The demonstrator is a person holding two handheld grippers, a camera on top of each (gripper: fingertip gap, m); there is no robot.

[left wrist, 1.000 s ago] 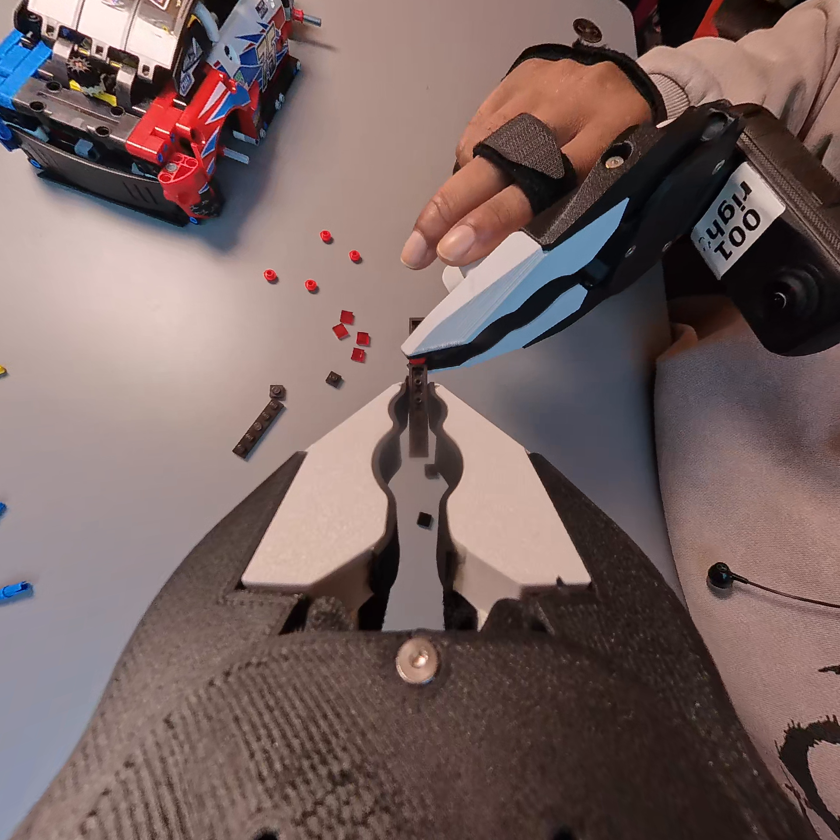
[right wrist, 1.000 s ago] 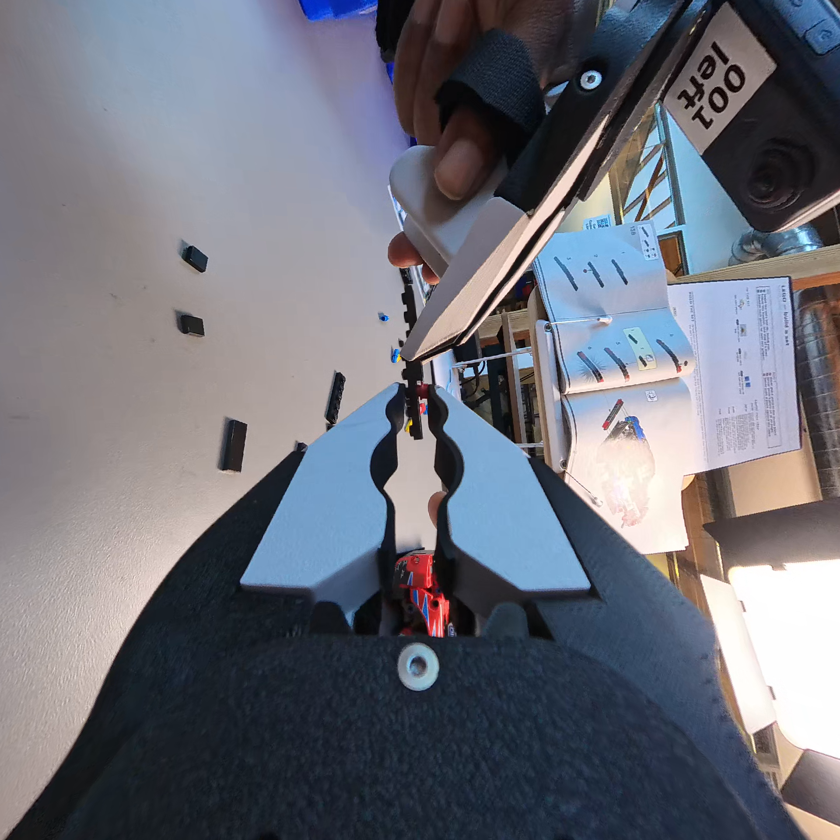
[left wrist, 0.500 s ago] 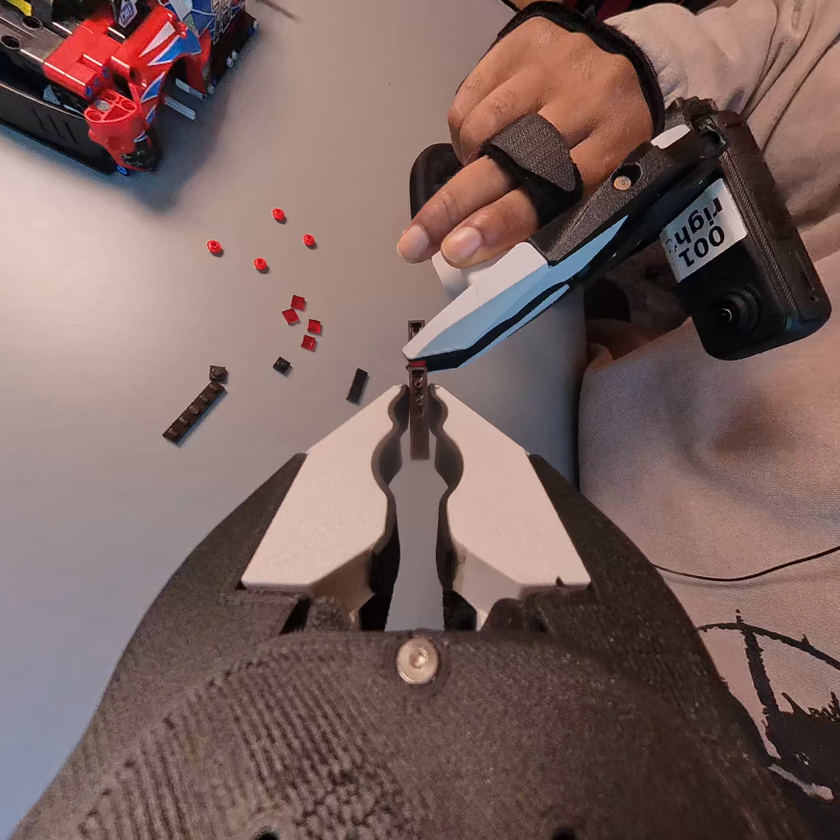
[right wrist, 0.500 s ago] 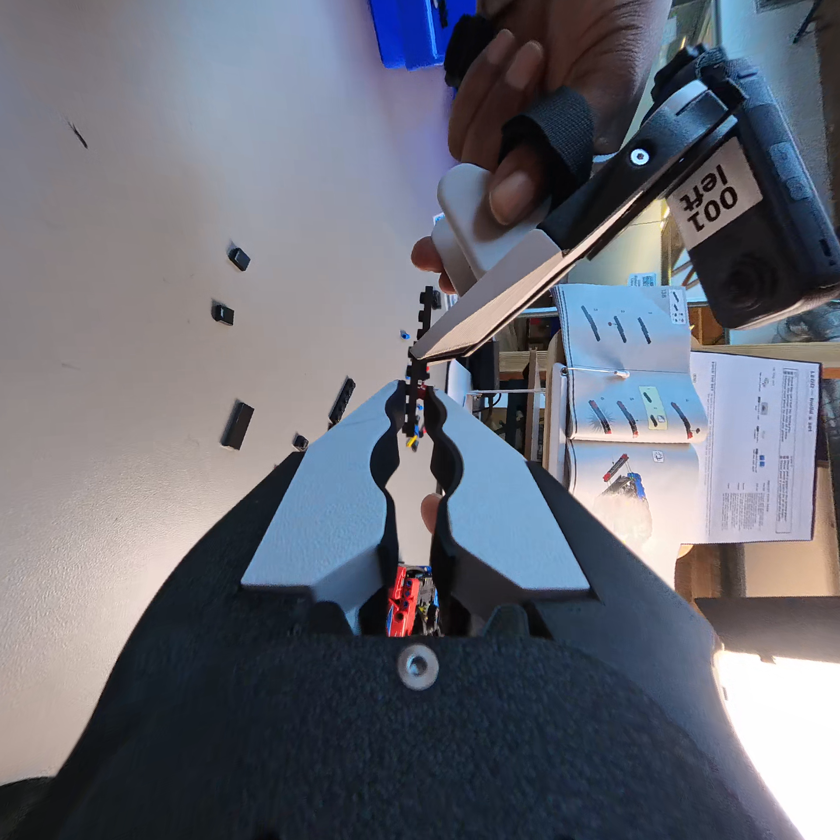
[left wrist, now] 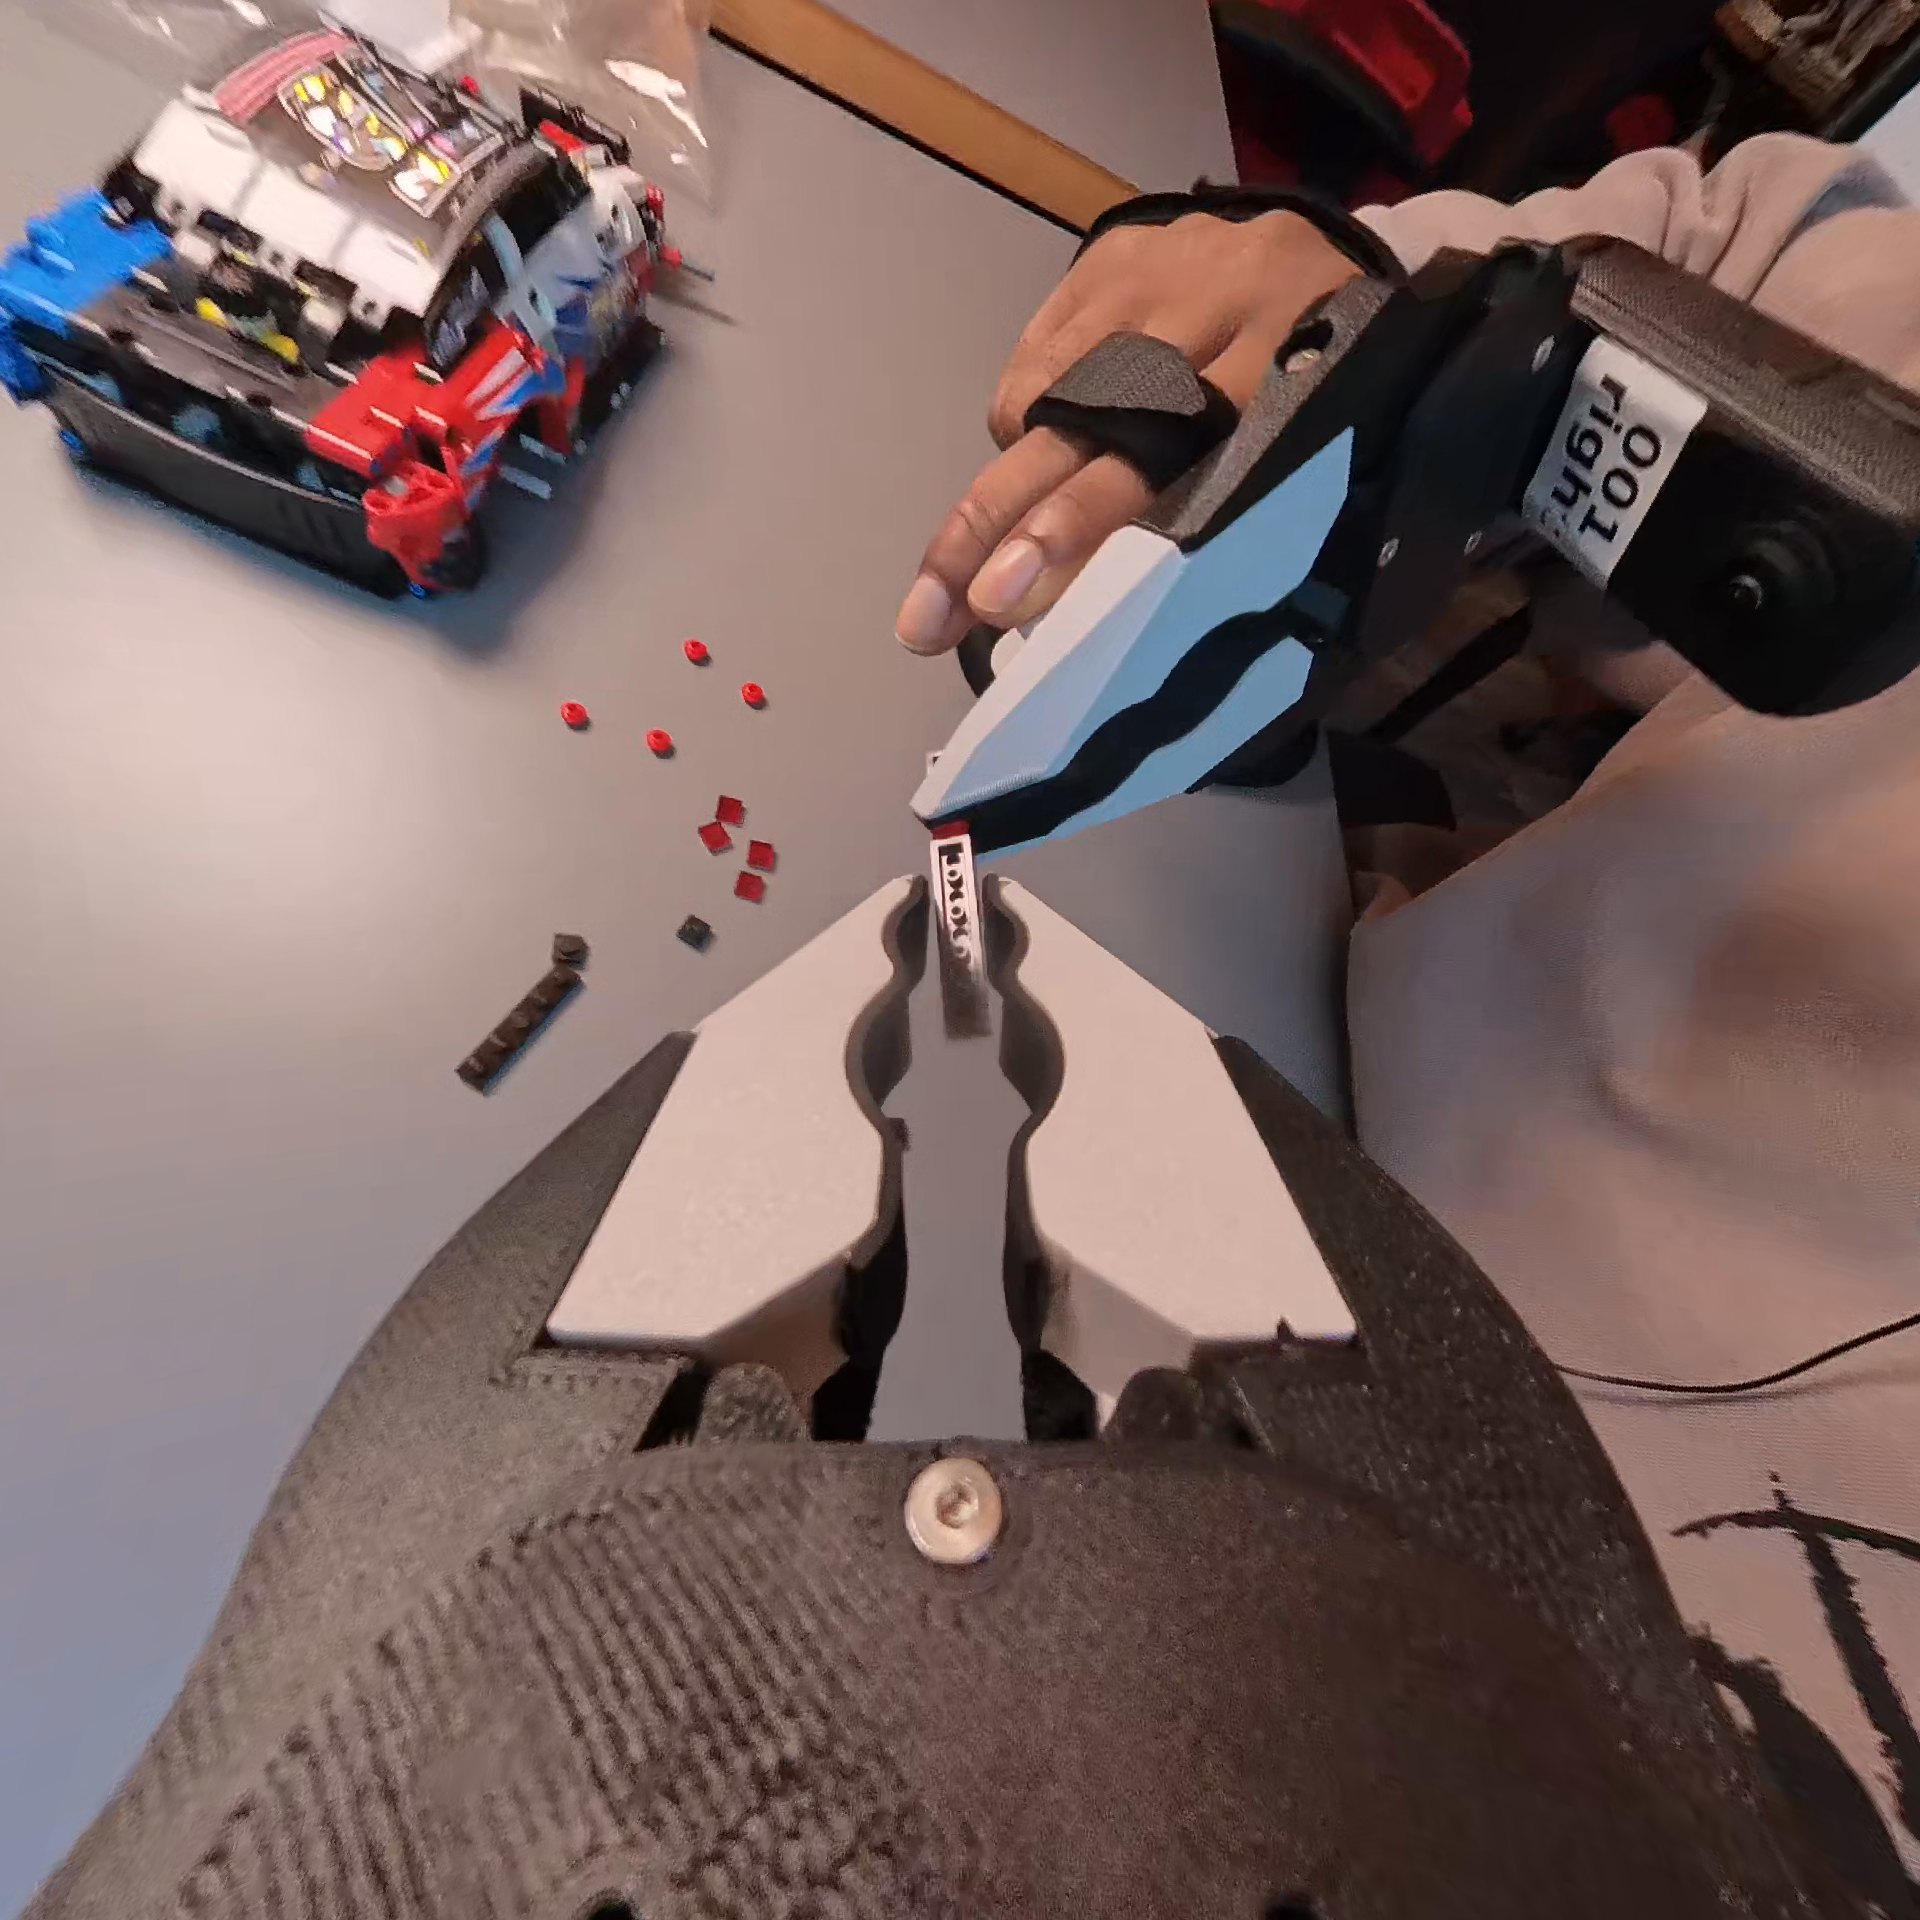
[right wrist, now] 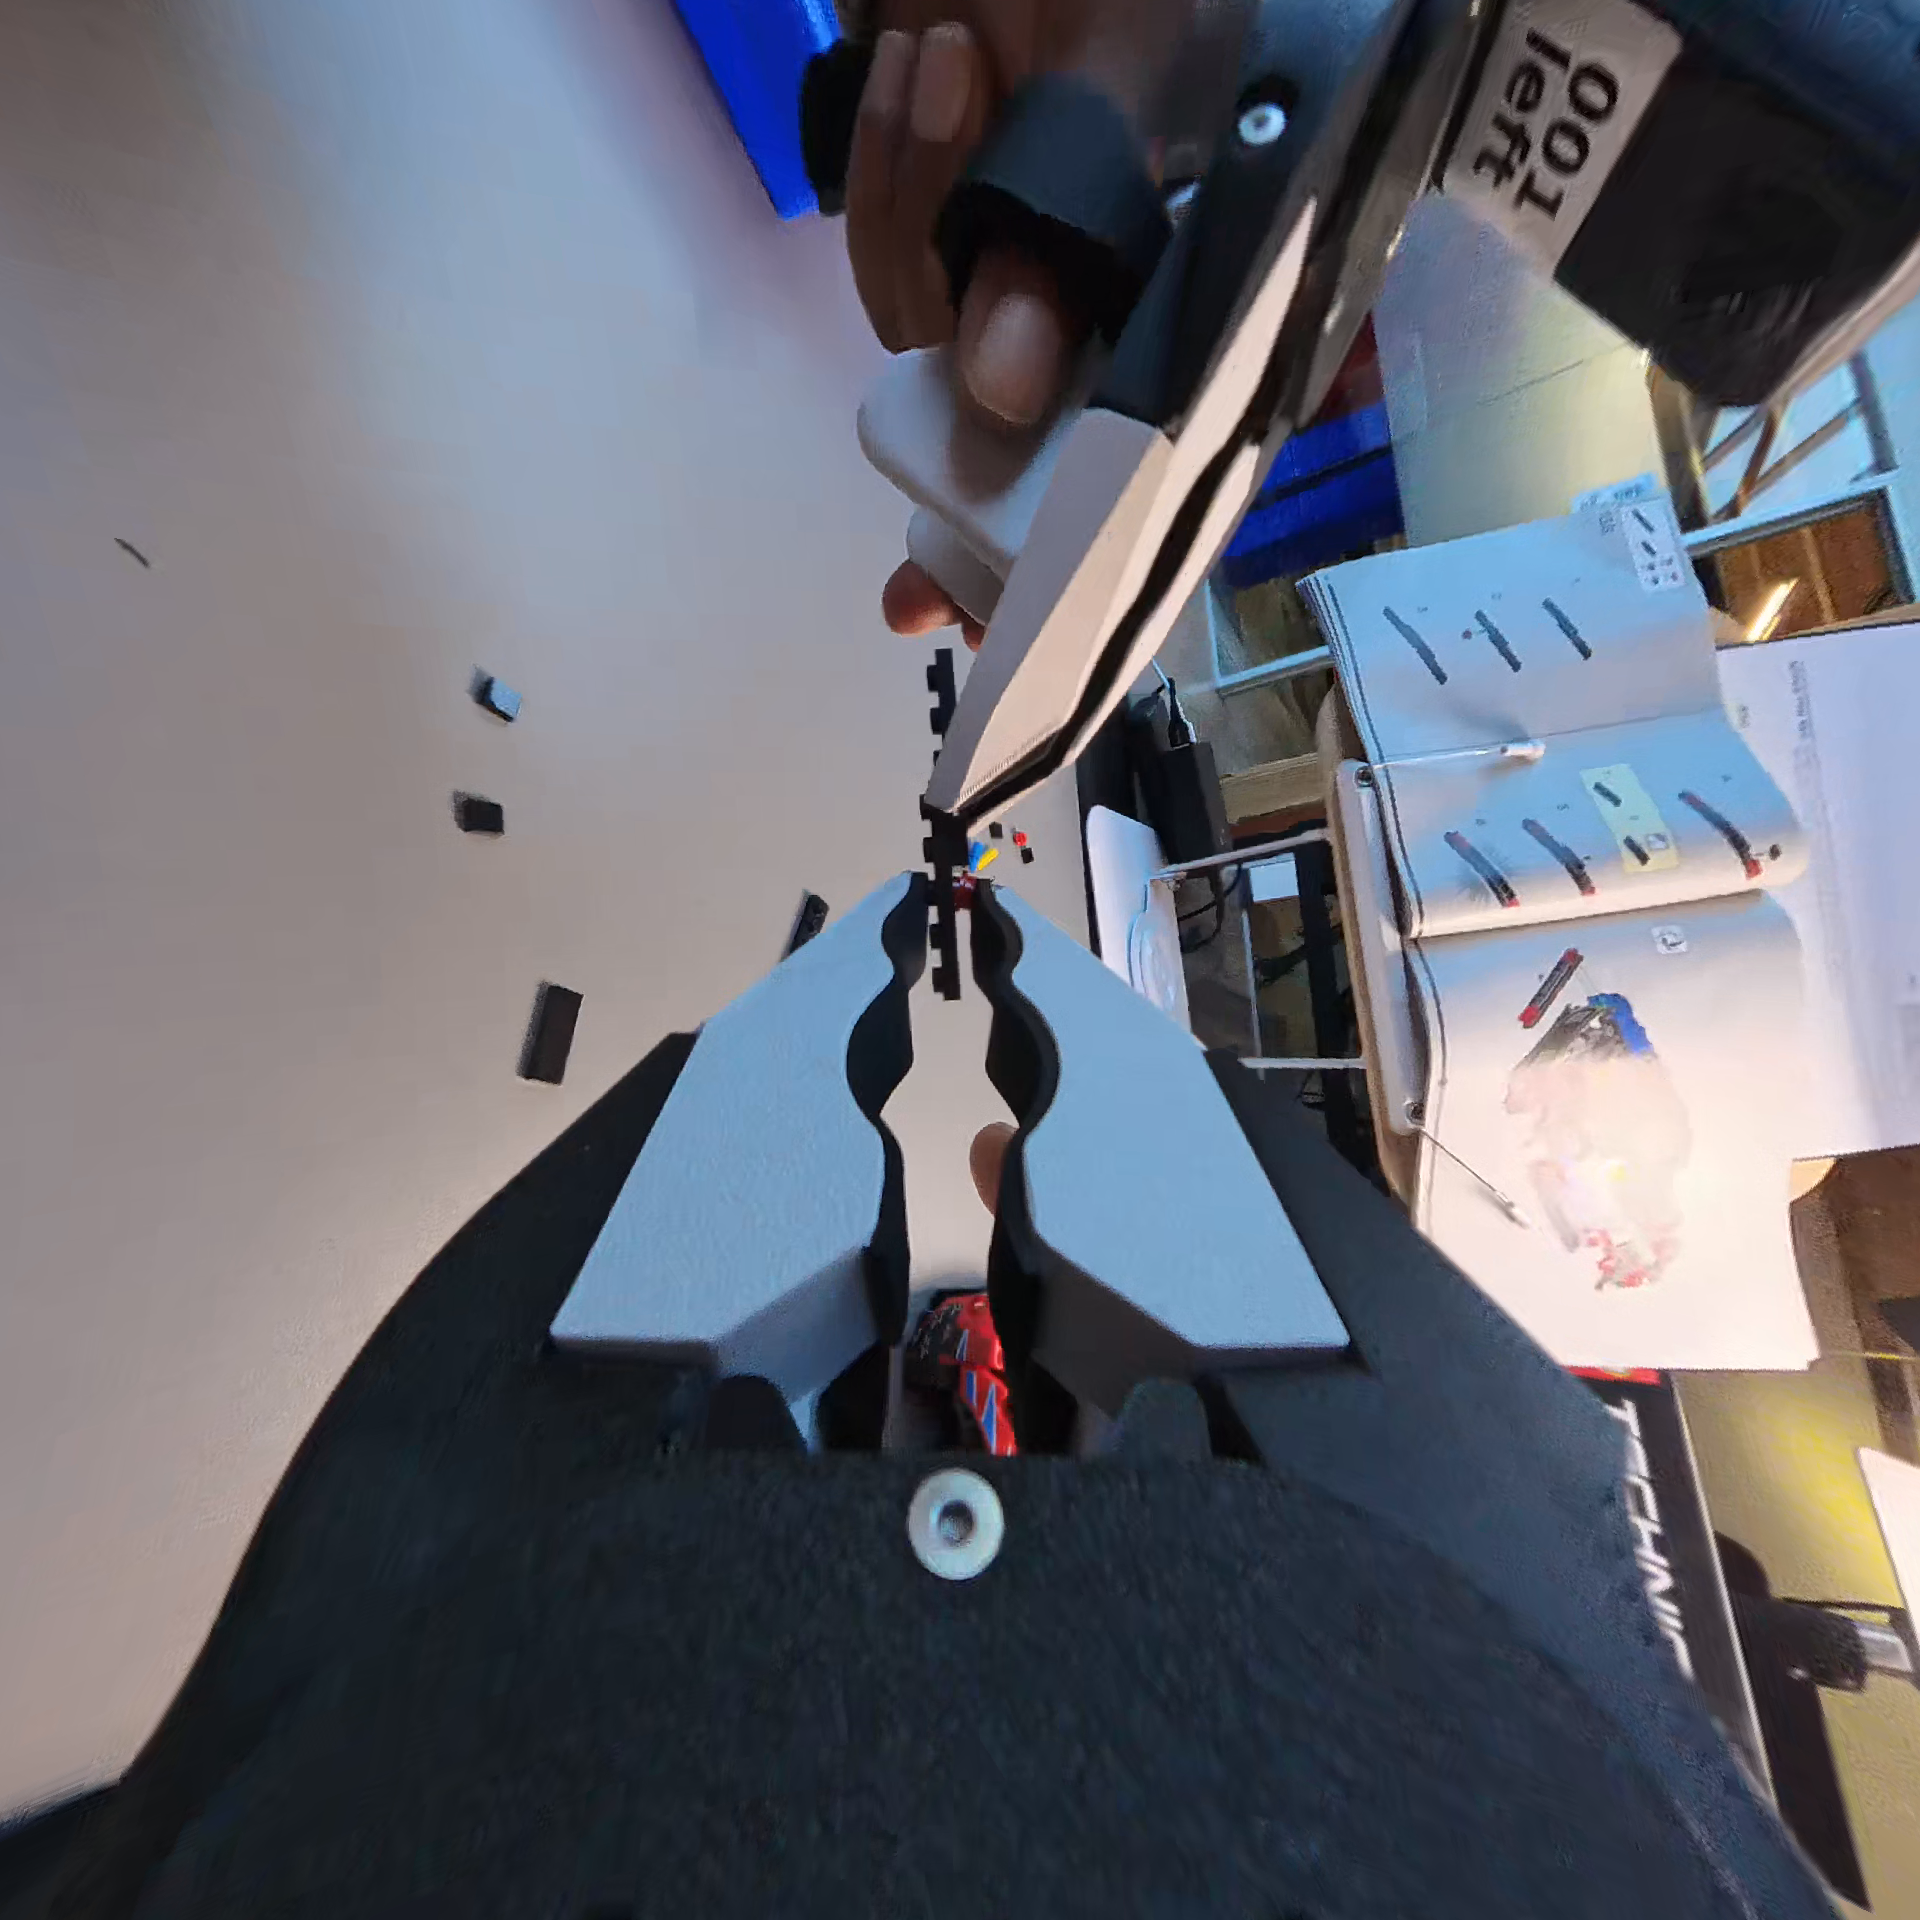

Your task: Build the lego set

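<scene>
My left gripper is shut on a long thin black plate and holds it above the grey table. My right gripper comes in from the right, shut on a small red piece at the plate's far end. In the right wrist view my right gripper pinches the red piece against the studded plate, and the left gripper grips the plate just beyond. The partly built red, white and blue lego car stands at the far left.
Loose red studs, red tiles and a black plate lie on the table. Black pieces lie to the left. An open instruction booklet stands to the right. A blue box is far off. The person's torso is close on the right. Left and right tips are no more than a few centimetres apart.
Both grippers have stayed joined at the plate while the pair swung round. The car has come back fully into the left wrist view. Both grips are unchanged.
</scene>
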